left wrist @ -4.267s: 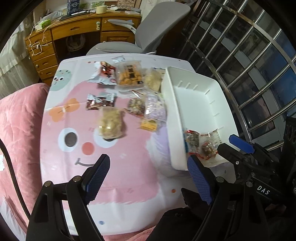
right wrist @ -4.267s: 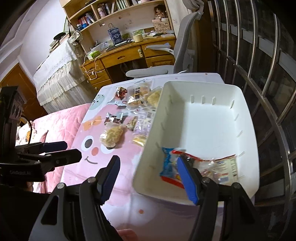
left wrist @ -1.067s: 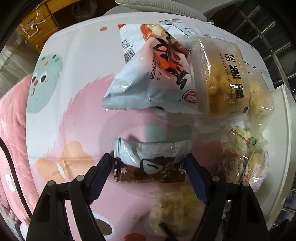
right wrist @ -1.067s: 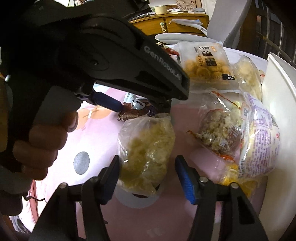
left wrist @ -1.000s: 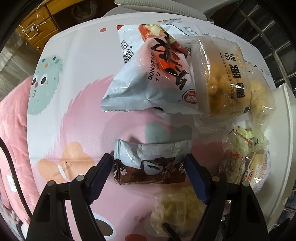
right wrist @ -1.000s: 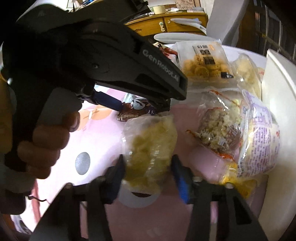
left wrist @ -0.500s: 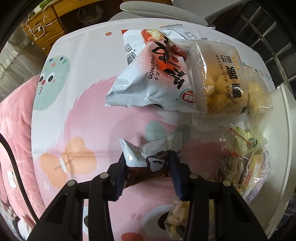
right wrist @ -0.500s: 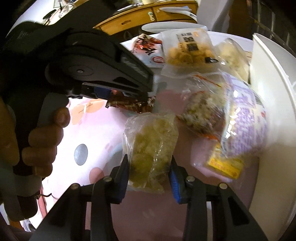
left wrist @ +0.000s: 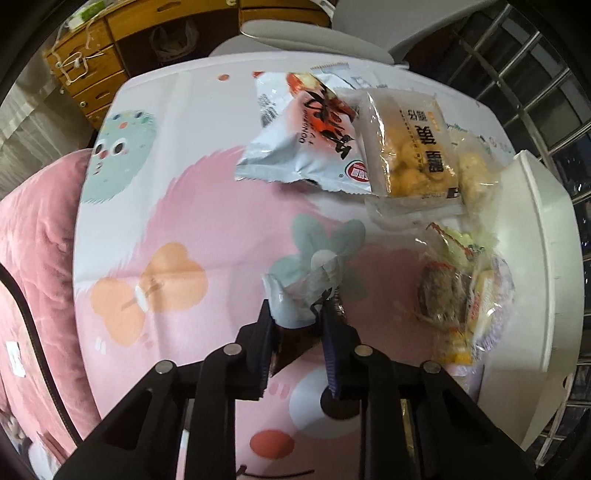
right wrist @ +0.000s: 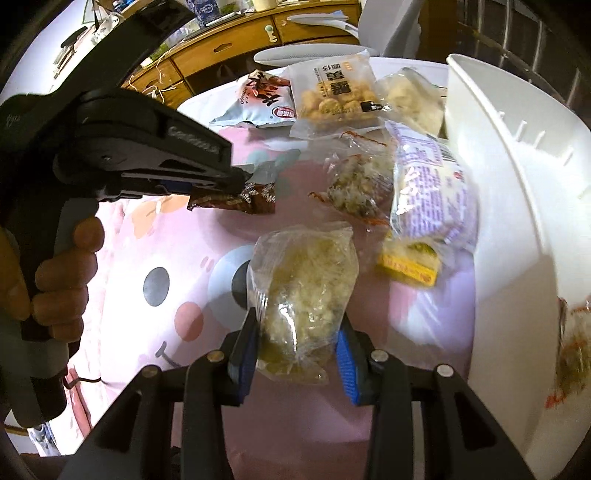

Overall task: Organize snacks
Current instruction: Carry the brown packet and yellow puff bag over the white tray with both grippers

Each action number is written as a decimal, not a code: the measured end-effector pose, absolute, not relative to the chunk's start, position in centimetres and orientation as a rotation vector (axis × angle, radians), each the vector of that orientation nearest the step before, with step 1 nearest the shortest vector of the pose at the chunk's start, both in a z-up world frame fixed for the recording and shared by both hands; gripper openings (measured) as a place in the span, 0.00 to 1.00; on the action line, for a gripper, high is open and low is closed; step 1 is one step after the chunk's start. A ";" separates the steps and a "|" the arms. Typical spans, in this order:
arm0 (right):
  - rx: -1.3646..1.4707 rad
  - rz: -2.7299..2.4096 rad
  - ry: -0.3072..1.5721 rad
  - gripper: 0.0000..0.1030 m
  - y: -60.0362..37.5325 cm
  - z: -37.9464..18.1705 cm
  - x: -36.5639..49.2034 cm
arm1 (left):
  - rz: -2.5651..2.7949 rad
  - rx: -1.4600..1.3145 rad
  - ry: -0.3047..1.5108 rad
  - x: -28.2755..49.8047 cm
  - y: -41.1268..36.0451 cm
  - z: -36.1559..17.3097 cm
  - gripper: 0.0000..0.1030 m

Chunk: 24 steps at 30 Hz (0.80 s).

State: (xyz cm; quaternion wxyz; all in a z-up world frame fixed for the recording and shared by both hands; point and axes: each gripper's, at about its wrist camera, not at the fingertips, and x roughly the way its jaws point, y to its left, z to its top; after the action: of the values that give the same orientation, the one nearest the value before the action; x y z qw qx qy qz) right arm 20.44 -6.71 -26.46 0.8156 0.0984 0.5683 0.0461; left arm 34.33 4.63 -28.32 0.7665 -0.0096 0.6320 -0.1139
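My left gripper (left wrist: 297, 325) is shut on a brown and silver snack packet (left wrist: 301, 293) and holds it off the table; it also shows in the right wrist view (right wrist: 240, 195). My right gripper (right wrist: 297, 347) is shut on a clear bag of pale yellow snack (right wrist: 304, 284), lifted above the pink tablecloth. A white bin (right wrist: 517, 206) stands at the right with a packet inside (right wrist: 570, 347). More snacks lie by the bin: a silver and red chip bag (left wrist: 314, 147), a pack of golden puffs (left wrist: 410, 151) and a purple-printed pack (right wrist: 432, 195).
The pink cartoon tablecloth (left wrist: 166, 221) covers the table. A pink blanket (left wrist: 33, 240) lies at the left edge. A grey office chair (left wrist: 295, 18) and a wooden desk (right wrist: 240, 40) stand behind the table. Metal window bars (left wrist: 535, 74) run along the right.
Both grippers came to the snack pile, closed on their packets and lifted them. The brown packet crumpled and rose in the left gripper; the yellow bag rose in the right.
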 end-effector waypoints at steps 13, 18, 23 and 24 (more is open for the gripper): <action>0.169 0.014 1.105 0.37 -4.5 -20.5 13.9 | -0.341 -0.100 1.243 26.9 9.6 -21.3 0.19; 0.159 -0.024 1.061 0.37 -3.9 -18.4 11.7 | -0.394 -0.114 1.194 23.9 11.0 -19.1 0.19; 0.164 -0.069 1.036 0.37 -4.1 -16.9 9.2 | -0.448 -0.100 1.155 20.8 11.4 -17.4 0.19; 0.165 -0.078 1.034 0.37 -4.2 -16.6 8.8 | -0.452 -0.097 1.146 20.4 11.3 -17.1 0.19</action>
State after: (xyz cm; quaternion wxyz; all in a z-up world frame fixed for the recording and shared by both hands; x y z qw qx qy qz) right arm 8.77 -4.25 -16.62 0.8653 0.0786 0.4936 -0.0374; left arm 20.36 11.34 -17.07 0.8153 -0.0453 0.5371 -0.2117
